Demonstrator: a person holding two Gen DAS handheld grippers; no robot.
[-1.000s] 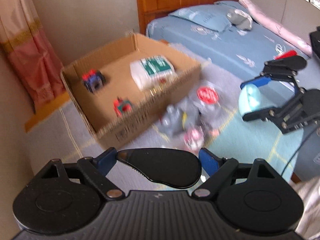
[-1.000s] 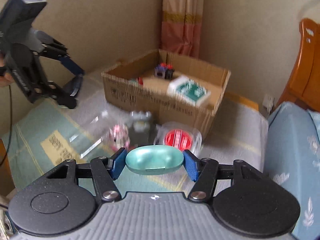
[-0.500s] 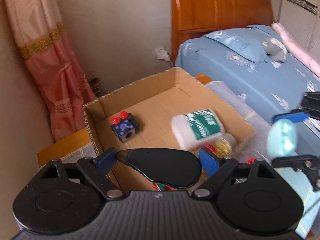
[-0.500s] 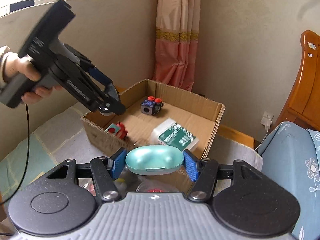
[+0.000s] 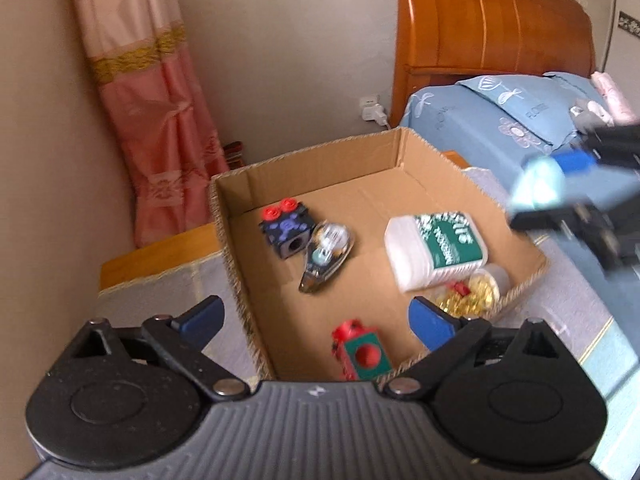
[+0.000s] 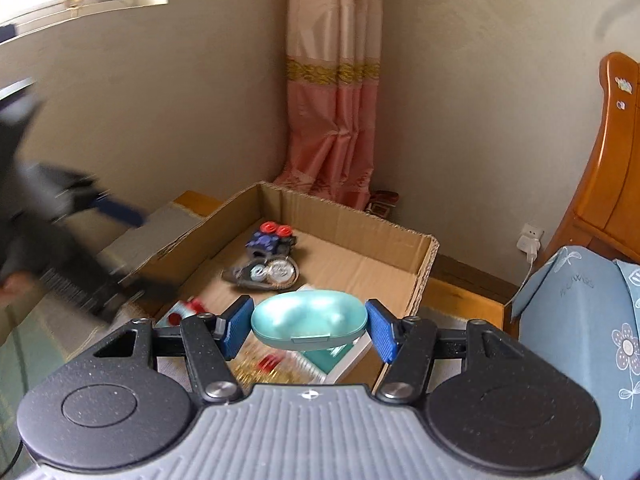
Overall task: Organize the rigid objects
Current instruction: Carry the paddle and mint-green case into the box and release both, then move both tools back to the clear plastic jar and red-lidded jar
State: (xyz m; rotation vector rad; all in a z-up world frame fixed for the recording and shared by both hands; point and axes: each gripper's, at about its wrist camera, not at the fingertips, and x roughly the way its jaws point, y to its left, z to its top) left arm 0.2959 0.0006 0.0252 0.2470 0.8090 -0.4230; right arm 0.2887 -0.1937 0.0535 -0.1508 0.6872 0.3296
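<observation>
Bedroom corner, pink curtain at left, wooden headboard at right. Between them sits the box, holding a blue toy, tape dispenser, white bottle, coin jar and red block. Left gripper gapes wide, empty, above the box. Right gripper clamps the teal case over the box's near edge. Released here, the smooth case could bounce off the bottle or rim and tumble out.

I see a matt corrugated cardboard box, a glossy teal plastic case at my six o'clock, a satiny cloth curtain, and a polished wooden headboard.
</observation>
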